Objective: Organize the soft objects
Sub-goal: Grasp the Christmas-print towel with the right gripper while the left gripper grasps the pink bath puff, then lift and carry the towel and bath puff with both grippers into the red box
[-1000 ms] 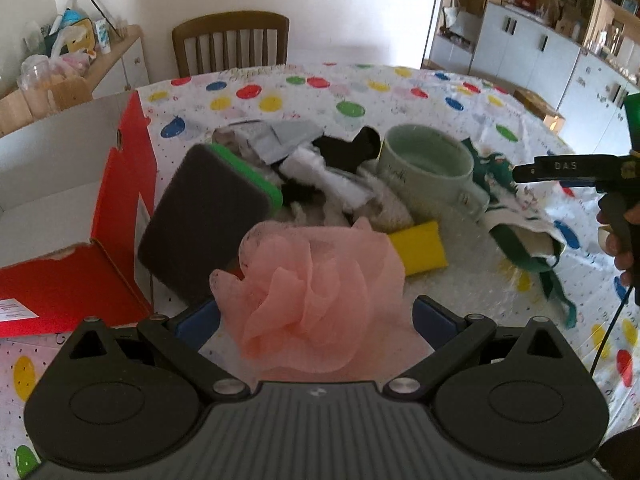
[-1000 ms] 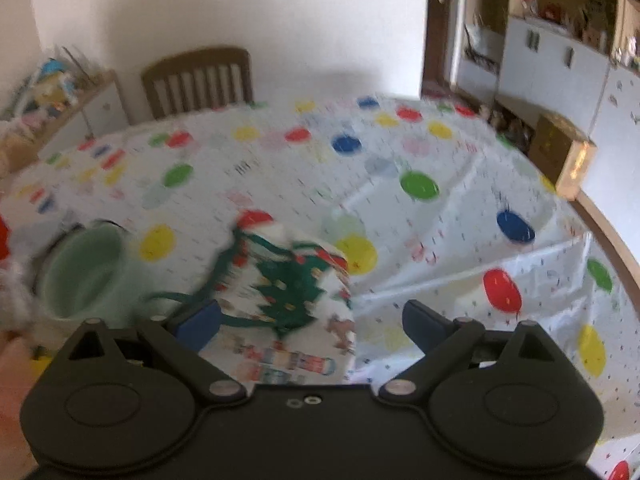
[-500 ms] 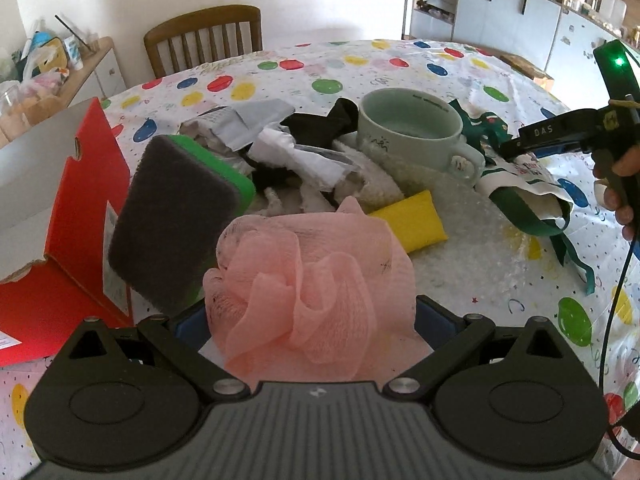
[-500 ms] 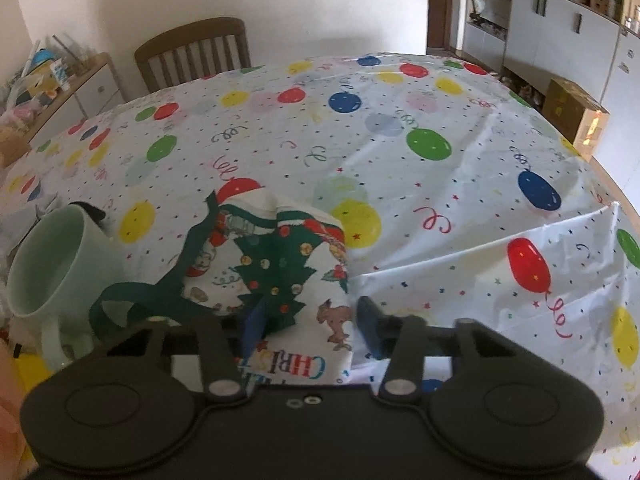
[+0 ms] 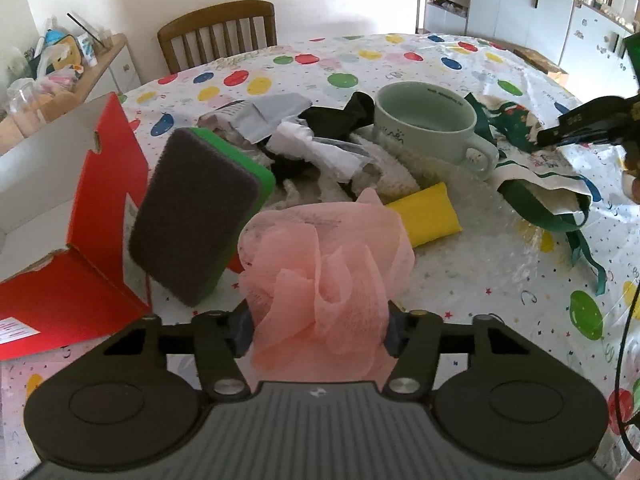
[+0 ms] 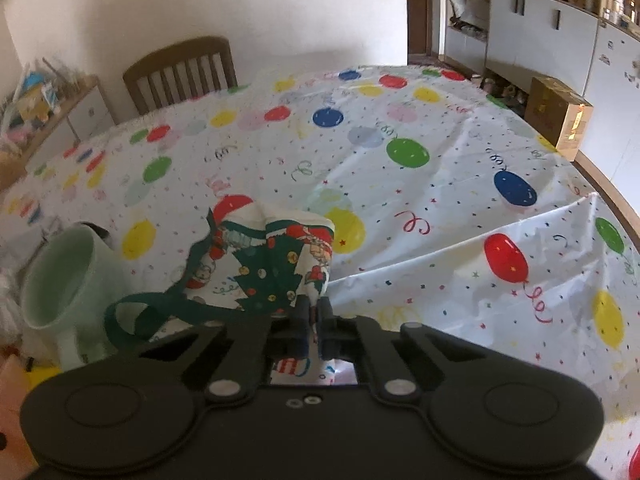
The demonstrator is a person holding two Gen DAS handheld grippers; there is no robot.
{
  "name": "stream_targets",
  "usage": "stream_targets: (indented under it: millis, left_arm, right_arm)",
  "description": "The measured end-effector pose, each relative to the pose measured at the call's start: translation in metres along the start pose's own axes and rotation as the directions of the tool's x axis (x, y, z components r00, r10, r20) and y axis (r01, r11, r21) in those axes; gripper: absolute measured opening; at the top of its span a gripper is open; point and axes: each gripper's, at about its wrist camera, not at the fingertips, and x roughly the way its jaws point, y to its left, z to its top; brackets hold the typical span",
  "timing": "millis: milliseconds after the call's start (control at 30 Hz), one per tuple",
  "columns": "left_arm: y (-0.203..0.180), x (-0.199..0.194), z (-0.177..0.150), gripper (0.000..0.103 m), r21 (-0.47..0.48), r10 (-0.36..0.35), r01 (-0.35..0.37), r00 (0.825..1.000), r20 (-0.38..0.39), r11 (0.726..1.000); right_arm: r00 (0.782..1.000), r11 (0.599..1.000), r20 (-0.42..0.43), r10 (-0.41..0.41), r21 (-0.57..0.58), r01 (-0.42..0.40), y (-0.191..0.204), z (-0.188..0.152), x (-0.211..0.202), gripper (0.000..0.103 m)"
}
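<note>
Left wrist: yellow sponge point(image 5: 430, 216) lengthwise left-right (flat)

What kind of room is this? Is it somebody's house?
Most likely yes: it looks like a dining room or kitchen at home. There is a round table under a balloon tablecloth, a wooden chair by the wall, and white cupboards with shelves of household things.
</note>
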Motion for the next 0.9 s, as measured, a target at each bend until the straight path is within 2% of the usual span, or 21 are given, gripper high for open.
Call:
stream_targets:
  millis: [267,567,900]
  left_arm:
    - [0.009,-0.013,-0.006,0.049,-0.025,-0.008,0.009,1.0,0.02,1.0]
    - [0.016,-0.039,-0.01,0.047,-0.04,-0.022,0.025,0.997,0.07,0.999]
    - [0.033,-0.073,-0.005,0.047,-0.079,-0.033,0.044,0.992,0.125,0.996]
  right_arm:
    - [0.993,0.998,0.111,0.028,0.046,-0.033,0.0,-0.003,-0.046,0.002]
    - [0.971,0.995,0.231,0.061,0.062,-0.077,0.004,-0.004,-0.105,0.002]
    - [0.951,0.995,0.301,0.075,0.036,-0.09,0.016,-0.006,-0.163,0.002]
